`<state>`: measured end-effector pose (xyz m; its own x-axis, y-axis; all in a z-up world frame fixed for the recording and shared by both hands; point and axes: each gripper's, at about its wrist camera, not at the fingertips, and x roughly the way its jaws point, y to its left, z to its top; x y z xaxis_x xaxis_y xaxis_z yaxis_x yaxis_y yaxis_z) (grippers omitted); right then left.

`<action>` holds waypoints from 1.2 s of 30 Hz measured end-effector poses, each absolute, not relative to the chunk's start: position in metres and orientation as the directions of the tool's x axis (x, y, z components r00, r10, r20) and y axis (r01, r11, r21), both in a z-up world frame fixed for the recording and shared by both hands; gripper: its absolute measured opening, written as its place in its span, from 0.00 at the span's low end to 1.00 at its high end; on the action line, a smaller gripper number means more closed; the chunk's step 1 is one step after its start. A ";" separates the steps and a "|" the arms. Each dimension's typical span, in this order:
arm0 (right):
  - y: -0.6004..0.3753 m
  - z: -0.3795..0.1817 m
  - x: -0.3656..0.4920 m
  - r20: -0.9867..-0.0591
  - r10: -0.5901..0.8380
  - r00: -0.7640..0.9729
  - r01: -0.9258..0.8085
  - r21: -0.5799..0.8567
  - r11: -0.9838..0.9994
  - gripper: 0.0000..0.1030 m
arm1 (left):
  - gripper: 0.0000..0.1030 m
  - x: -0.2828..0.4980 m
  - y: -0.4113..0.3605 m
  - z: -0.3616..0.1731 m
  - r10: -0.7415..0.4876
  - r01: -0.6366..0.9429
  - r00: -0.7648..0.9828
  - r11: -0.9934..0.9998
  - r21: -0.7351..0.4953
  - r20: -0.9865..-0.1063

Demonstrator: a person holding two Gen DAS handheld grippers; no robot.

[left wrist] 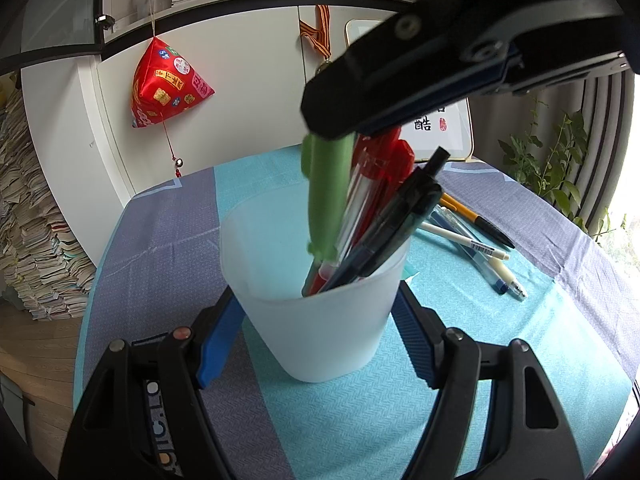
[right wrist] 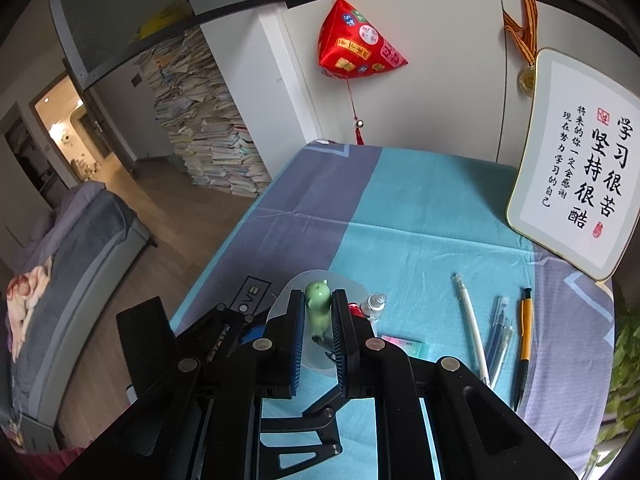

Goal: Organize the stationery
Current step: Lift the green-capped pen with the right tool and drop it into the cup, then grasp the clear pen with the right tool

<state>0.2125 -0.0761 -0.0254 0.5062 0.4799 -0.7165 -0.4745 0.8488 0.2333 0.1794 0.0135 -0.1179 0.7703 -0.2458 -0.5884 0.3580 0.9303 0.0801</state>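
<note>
Lowering green pen [right wrist: 318, 312], clamped in right jaws, into cup [left wrist: 320, 320] gripped between left jaws; several pens [right wrist: 470, 324] are waiting on bench [right wrist: 420, 220].

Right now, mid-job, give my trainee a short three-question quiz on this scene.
1. True or false: the right gripper grips a green pen over the translucent cup.
2. Which gripper holds the cup: A left, B right?
3. Fill in: the orange-and-black pen lies on the ____.

Key: 1 true. 2 A, the left gripper, fingers on both sides. 3 tablecloth, beside the other loose pens.
</note>
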 end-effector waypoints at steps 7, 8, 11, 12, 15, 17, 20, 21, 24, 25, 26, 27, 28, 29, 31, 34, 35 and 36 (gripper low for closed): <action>-0.089 -0.014 0.206 -0.694 0.489 0.528 -0.468 0.243 0.850 0.13 | 0.70 0.180 0.014 -0.118 -0.245 0.358 0.770 0.930 0.080 -0.589; -0.091 -0.014 0.205 -0.693 0.489 0.530 -0.466 0.244 0.851 0.13 | 0.70 0.180 0.014 -0.118 -0.245 0.358 0.770 0.930 0.079 -0.589; -0.097 -0.012 0.203 -0.689 0.489 0.535 -0.456 0.251 0.854 0.13 | 0.70 0.180 0.014 -0.118 -0.245 0.358 0.770 0.930 0.080 -0.589; -0.098 -0.012 0.202 -0.688 0.490 0.535 -0.454 0.255 0.854 0.13 | 0.70 0.180 0.014 -0.118 -0.245 0.358 0.770 0.930 0.080 -0.589; -0.103 -0.015 0.202 -0.691 0.486 0.535 -0.441 0.262 0.858 0.13 | 0.70 0.180 0.014 -0.118 -0.245 0.357 0.769 0.931 0.079 -0.591; -0.108 -0.015 0.201 -0.689 0.485 0.539 -0.429 0.272 0.862 0.13 | 0.70 0.180 0.014 -0.118 -0.245 0.357 0.769 0.931 0.079 -0.591; -0.117 -0.016 0.196 -0.680 0.489 0.546 -0.420 0.283 0.862 0.13 | 0.70 0.180 0.014 -0.118 -0.246 0.357 0.768 0.931 0.077 -0.591; -0.122 -0.017 0.192 -0.681 0.480 0.552 -0.413 0.277 0.868 0.13 | 0.70 0.180 0.014 -0.118 -0.245 0.357 0.769 0.931 0.078 -0.591; -0.142 -0.026 0.184 -0.694 0.434 0.575 -0.374 0.249 0.893 0.13 | 0.70 0.180 0.014 -0.118 -0.244 0.357 0.769 0.931 0.080 -0.590; -0.147 -0.029 0.182 -0.699 0.420 0.579 -0.361 0.241 0.901 0.13 | 0.70 0.180 0.013 -0.118 -0.244 0.357 0.769 0.931 0.080 -0.591; -0.155 -0.035 0.179 -0.708 0.392 0.587 -0.338 0.226 0.914 0.13 | 0.70 0.180 0.013 -0.118 -0.244 0.357 0.769 0.931 0.080 -0.591; -0.162 -0.041 0.176 -0.717 0.365 0.593 -0.316 0.210 0.925 0.13 | 0.70 0.180 0.013 -0.118 -0.244 0.357 0.769 0.931 0.080 -0.591; -0.167 -0.047 0.174 -0.724 0.341 0.599 -0.297 0.195 0.935 0.13 | 0.70 0.180 0.013 -0.118 -0.244 0.357 0.769 0.931 0.080 -0.591; -0.173 -0.056 0.171 -0.736 0.310 0.602 -0.274 0.174 0.946 0.13 | 0.70 0.180 0.013 -0.118 -0.244 0.357 0.769 0.931 0.081 -0.590; -0.183 -0.074 0.168 -0.762 0.273 0.587 -0.240 0.159 0.958 0.13 | 0.70 0.180 0.013 -0.118 -0.244 0.357 0.769 0.931 0.080 -0.591; -0.194 -0.098 0.166 -0.789 0.262 0.556 -0.200 0.179 0.963 0.13 | 0.70 0.180 0.013 -0.118 -0.244 0.357 0.769 0.931 0.081 -0.591; -0.196 -0.106 0.166 -0.796 0.257 0.548 -0.186 0.184 0.965 0.13 | 0.70 0.180 0.013 -0.118 -0.244 0.357 0.769 0.931 0.081 -0.591; -0.198 -0.112 0.165 -0.801 0.247 0.545 -0.172 0.181 0.968 0.13 | 0.70 0.180 0.013 -0.118 -0.244 0.357 0.769 0.931 0.081 -0.591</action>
<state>0.1653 -0.1975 -0.1115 0.5449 0.2468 -0.8014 -0.1719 0.9683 0.1813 0.1798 0.0132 -0.1180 0.7693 -0.2437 -0.5906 0.3568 0.9307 0.0809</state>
